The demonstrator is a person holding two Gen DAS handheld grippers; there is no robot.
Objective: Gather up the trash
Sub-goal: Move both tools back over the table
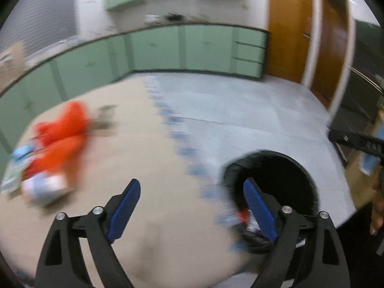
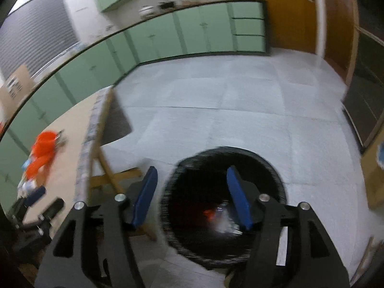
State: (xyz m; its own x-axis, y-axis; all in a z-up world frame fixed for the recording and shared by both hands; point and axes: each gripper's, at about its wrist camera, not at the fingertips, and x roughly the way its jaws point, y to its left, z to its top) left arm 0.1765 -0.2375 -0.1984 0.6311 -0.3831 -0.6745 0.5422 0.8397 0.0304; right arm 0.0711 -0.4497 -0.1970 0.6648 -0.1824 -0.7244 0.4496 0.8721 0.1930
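Note:
A black round trash bin point(image 2: 223, 206) stands on the floor beside the table; red and white scraps lie inside it. My right gripper point(image 2: 192, 194) is open and empty above the bin's mouth. The bin also shows in the left wrist view point(image 1: 271, 187). My left gripper point(image 1: 192, 206) is open and empty above the beige table point(image 1: 148, 163), near its right edge. An orange crumpled wrapper point(image 1: 62, 136) and a pale packet point(image 1: 45, 187) lie on the table's left side, blurred. The orange wrapper shows in the right wrist view point(image 2: 43, 153) too.
Green cabinets point(image 1: 168, 48) line the far wall, with a wooden door point(image 1: 288, 28) to the right. The table's wooden legs point(image 2: 108, 165) stand next to the bin. A grey tiled floor point(image 2: 228, 96) lies beyond. The left gripper's body point(image 2: 36, 211) shows at lower left.

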